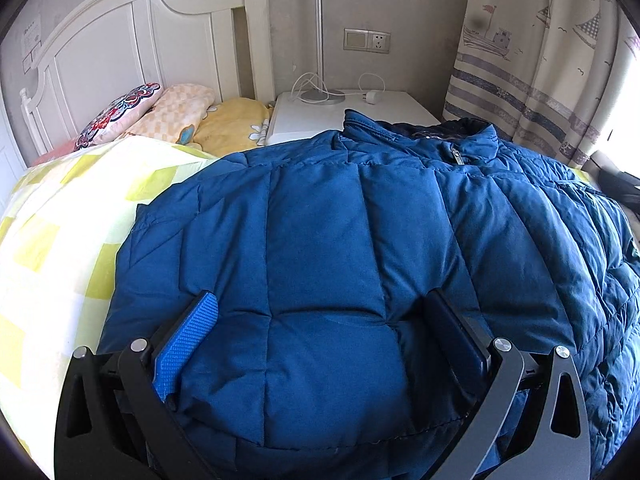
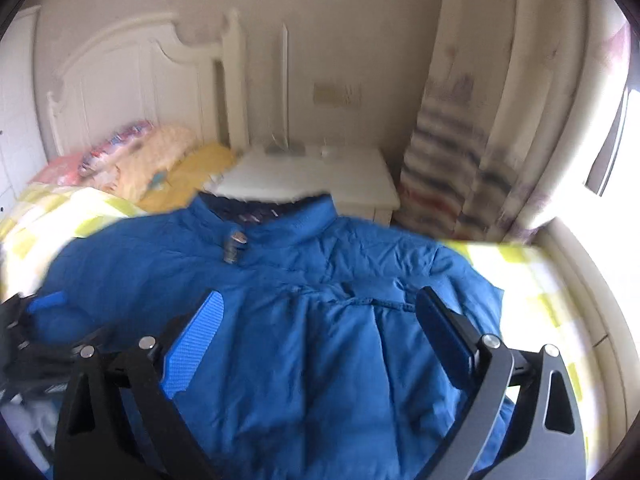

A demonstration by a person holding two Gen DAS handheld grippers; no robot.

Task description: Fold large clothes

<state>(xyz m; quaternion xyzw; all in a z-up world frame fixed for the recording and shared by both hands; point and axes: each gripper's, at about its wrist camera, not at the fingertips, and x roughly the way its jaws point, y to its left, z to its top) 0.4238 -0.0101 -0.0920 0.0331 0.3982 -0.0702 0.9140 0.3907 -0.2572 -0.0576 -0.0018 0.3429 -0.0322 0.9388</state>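
A large blue quilted jacket (image 1: 360,240) lies spread on the bed, collar and zipper pull toward the far side. My left gripper (image 1: 320,300) is open, its fingers wide apart just over the jacket's lower left part, with a bulge of fabric between them. In the right wrist view the same jacket (image 2: 300,340) fills the lower frame, blurred. My right gripper (image 2: 320,300) is open above the jacket's right half, below the collar (image 2: 272,216). The left gripper's blue pad (image 2: 48,302) shows at the left edge.
The bed has a yellow-and-white checked cover (image 1: 60,220) with pillows (image 1: 160,116) at a white headboard (image 1: 120,40). A white nightstand (image 1: 340,112) with a lamp pole and cables stands past the jacket. A patterned curtain (image 1: 540,60) hangs at the right by a bright window.
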